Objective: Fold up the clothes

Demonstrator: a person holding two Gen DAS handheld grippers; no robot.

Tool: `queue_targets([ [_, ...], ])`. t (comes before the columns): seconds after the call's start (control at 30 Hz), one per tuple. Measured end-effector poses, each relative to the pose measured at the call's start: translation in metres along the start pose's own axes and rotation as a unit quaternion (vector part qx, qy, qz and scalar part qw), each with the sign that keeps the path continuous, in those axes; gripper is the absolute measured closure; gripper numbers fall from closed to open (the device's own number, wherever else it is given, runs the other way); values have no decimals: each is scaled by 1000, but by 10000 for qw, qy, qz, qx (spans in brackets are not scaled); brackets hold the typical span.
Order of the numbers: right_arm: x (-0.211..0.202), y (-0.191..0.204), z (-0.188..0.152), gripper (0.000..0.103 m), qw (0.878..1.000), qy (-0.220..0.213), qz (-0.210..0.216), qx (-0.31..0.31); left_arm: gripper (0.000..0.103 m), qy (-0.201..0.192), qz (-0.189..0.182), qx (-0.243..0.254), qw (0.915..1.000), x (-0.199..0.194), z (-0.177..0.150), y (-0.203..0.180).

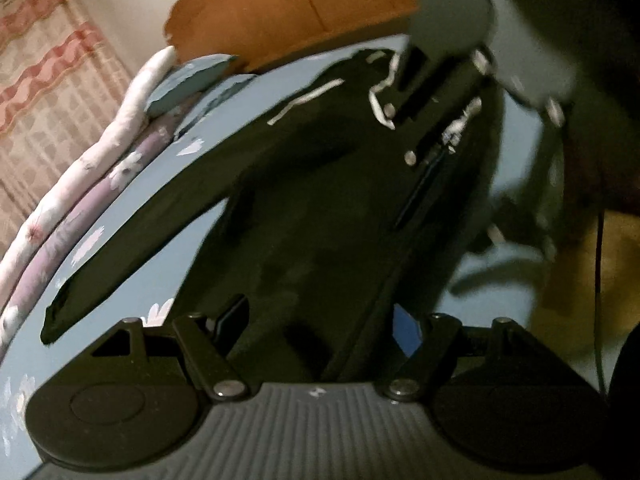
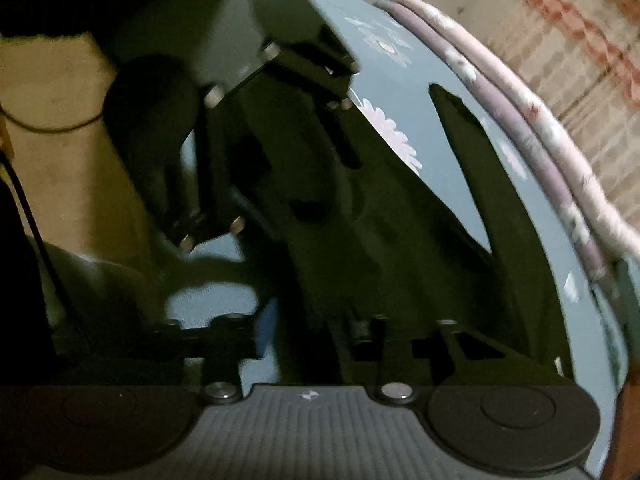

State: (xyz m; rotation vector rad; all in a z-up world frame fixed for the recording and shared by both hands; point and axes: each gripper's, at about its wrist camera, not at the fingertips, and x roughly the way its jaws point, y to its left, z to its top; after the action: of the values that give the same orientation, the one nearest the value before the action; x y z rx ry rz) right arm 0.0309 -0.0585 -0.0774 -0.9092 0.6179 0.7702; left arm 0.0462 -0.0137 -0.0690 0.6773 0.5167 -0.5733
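Observation:
A black garment [image 1: 304, 184] with white drawstrings [image 1: 380, 84] lies spread on the blue flowered bedsheet [image 1: 168, 184]. It is dark in the right wrist view too, garment [image 2: 380, 220] on sheet [image 2: 452, 80]. My left gripper [image 1: 320, 316] hangs low over its near end, jaws wide apart and black cloth lying between them; it appears again as left gripper [image 2: 276, 152]. My right gripper [image 2: 308, 320] stands partly open above the cloth, and in the left wrist view the right gripper [image 1: 400, 138] sits by the drawstrings. Whether any pad touches the cloth is lost in the dark.
Rolled pink and purple floral bedding [image 1: 80, 184] runs along the bed's far edge, also bedding [image 2: 540, 128]. A blue pillow [image 1: 188, 80] and an orange-brown board [image 1: 320, 4] are at the head. A dark sleeve [image 1: 592, 40] and a cable [image 2: 40, 128] hang at the side.

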Motion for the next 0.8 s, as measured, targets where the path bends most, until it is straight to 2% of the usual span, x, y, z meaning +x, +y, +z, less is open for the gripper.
queue_targets([
  [0.1,15,9,3,64,9986,101,-410,-317,27,-56,-20,-175,9998,-4,1,8],
  [0.13,20,12,4,82,9971,153,-593,-443,27,-62,-31,-181,9998,-5,1,9],
  [0.17,24,14,6,96,9956,194,-752,-533,27,-49,-24,-123,9999,-6,0,8],
  [0.2,25,12,8,99,9952,192,-822,-495,27,-26,-14,-31,10000,-6,-2,7],
  [0.33,20,2,12,99,9951,108,-962,-210,28,109,152,581,9981,-2,-8,-5],
  [0.4,16,-3,14,99,9950,74,-993,-122,38,243,436,1017,9936,2,-13,-12],
  [0.43,14,-5,15,99,9949,56,-1005,-79,44,334,623,1237,9898,4,-17,-15],
  [0.53,14,-9,15,99,9950,27,-995,4,45,695,1263,1783,9734,9,-32,-13],
  [0.67,12,-11,13,99,9952,-6,-972,115,43,1206,1857,1978,9549,6,-61,5],
  [0.8,13,-16,13,99,9952,-30,-955,192,43,1965,2495,2124,9241,2,-102,28],
])
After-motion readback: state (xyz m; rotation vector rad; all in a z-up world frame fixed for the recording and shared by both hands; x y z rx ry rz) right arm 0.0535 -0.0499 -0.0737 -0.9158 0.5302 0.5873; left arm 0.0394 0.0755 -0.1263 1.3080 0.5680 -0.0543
